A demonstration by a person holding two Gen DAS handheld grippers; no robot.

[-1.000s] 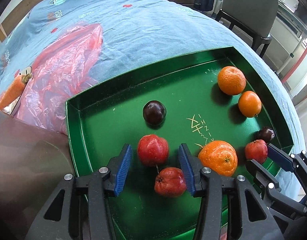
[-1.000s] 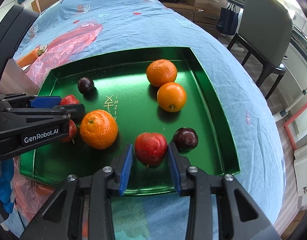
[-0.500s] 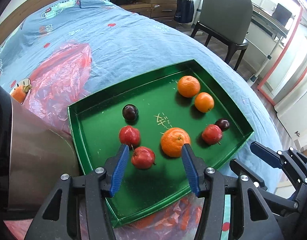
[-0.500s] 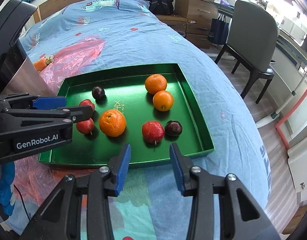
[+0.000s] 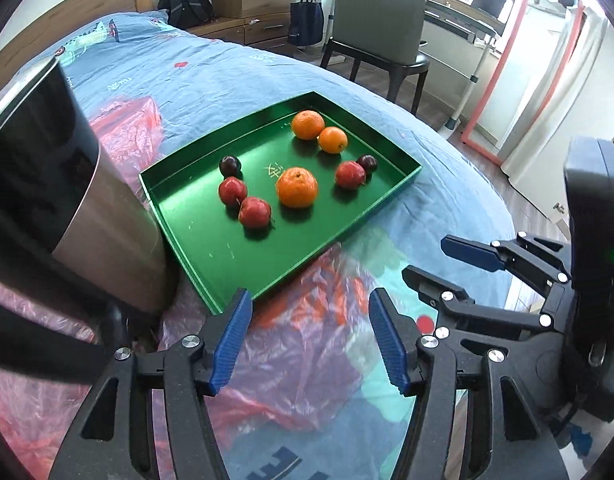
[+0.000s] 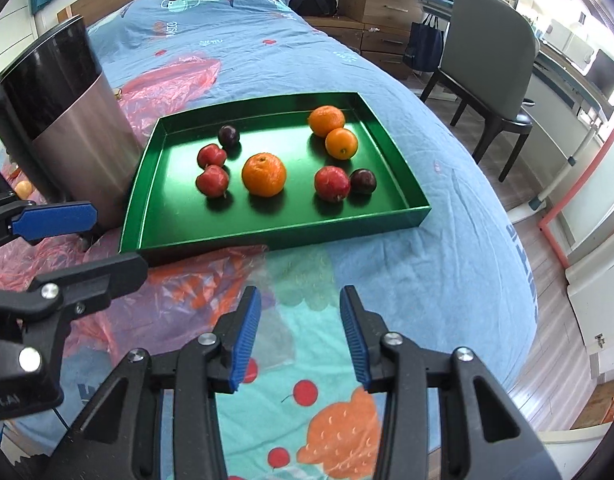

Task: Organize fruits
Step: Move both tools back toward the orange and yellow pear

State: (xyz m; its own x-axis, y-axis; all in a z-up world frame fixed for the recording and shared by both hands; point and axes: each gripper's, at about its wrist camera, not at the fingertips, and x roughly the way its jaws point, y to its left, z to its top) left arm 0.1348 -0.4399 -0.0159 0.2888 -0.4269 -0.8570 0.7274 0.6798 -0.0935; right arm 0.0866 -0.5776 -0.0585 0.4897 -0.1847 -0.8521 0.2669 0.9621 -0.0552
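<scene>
A green tray [image 5: 195,248] [image 6: 267,228] lies on the blue bedspread. It holds three oranges, one big [image 5: 297,187] [image 6: 264,174], two at the far corner [image 6: 327,121]. Three red apples lie in it: two at the left [image 5: 255,211] [image 6: 212,181], one at the right [image 6: 332,184]. Two dark plums [image 5: 229,165] [image 6: 363,181] lie in it too. My left gripper [image 5: 310,340] is open and empty, held back over red plastic in front of the tray. My right gripper [image 6: 300,336] is open and empty, also in front of the tray.
A steel bin [image 5: 59,184] [image 6: 67,136] stands against the tray's left side. Red plastic bags [image 5: 307,344] [image 6: 175,76] lie in front of the tray and behind it. A grey chair [image 6: 491,64] and wooden drawers [image 5: 259,4] stand beyond the bed.
Both grippers have pulled back and up from the tray, open and empty. The red apples they stood around a second ago stay in the tray.
</scene>
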